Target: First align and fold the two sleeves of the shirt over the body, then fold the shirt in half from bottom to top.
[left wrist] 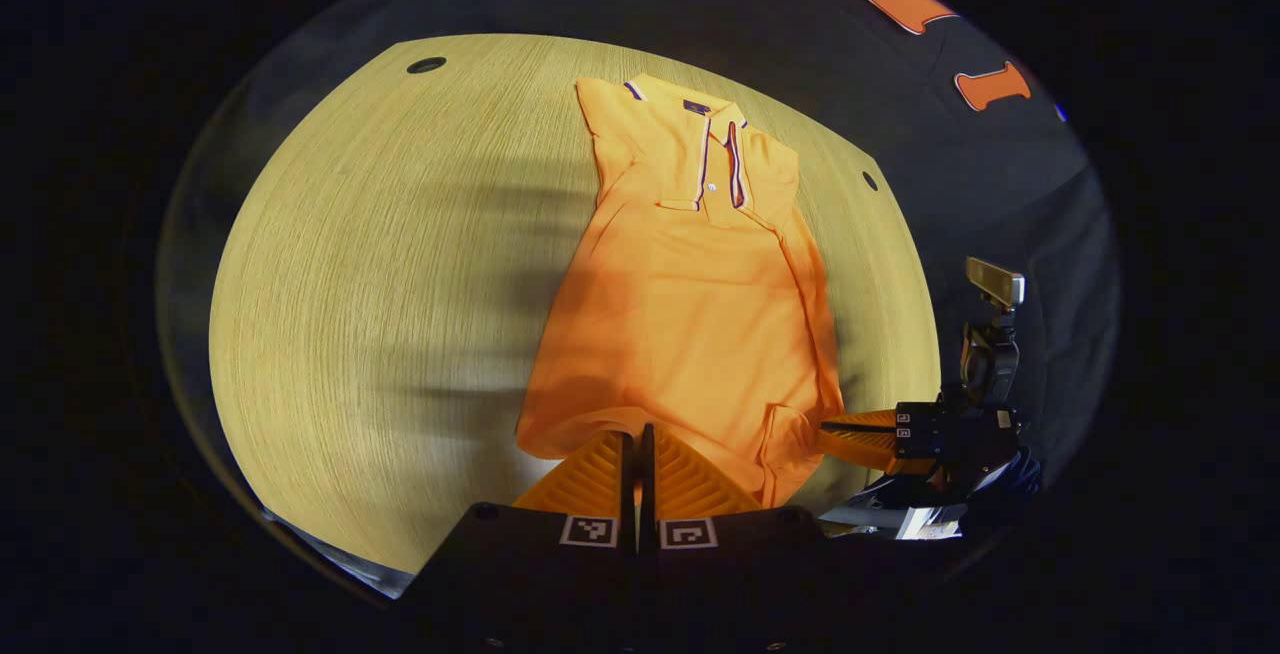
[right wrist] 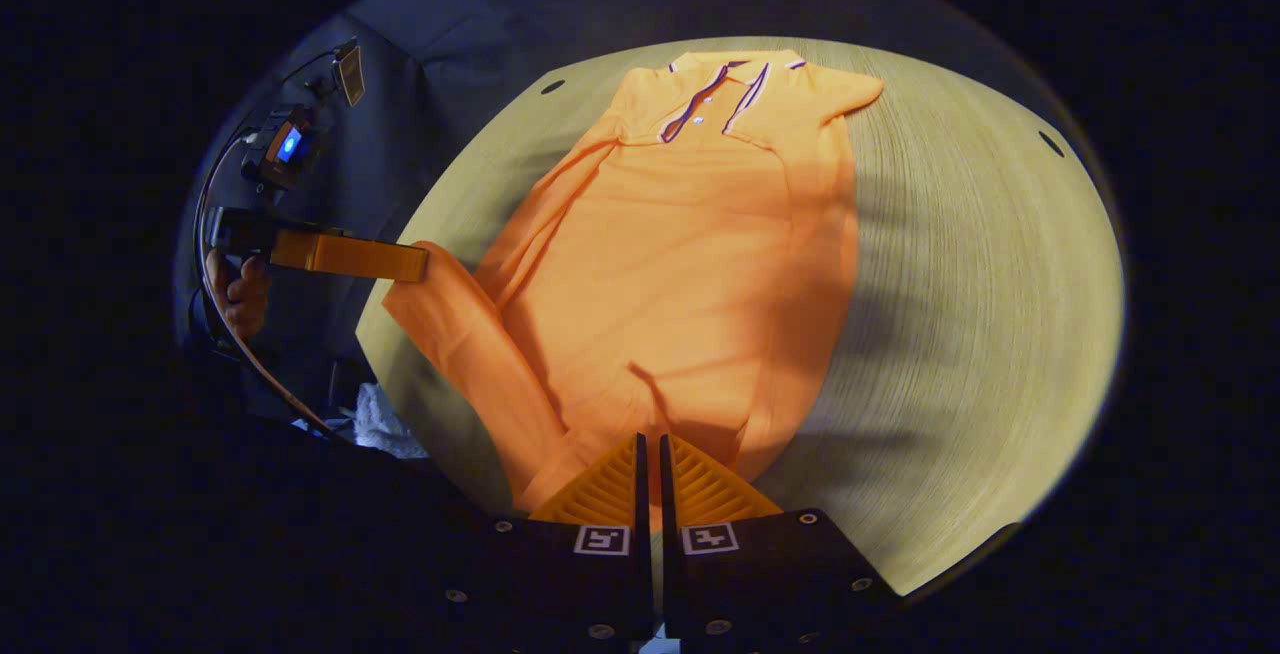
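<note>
Wooden table [left wrist: 380,264] under an orange shirt [left wrist: 690,304], both grippers at its hem.

Left gripper view: left gripper [left wrist: 637,444], fingers pressed together at 6 o'clock on the hem; whether cloth lies between them is hard to tell. Right gripper [left wrist: 835,431] at 4 o'clock touches the hem corner, jaws unclear. Right gripper view: one sleeve [right wrist: 470,354] trails toward 8 o'clock; the own fingers sit closed at the hem; a hand [right wrist: 240,294] at 9 o'clock.

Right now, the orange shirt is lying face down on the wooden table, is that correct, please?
Not quite: the shirt lies face up, not face down. Its buttoned placket faces upward in the right gripper view. It is indeed orange and on the wooden table.
</note>
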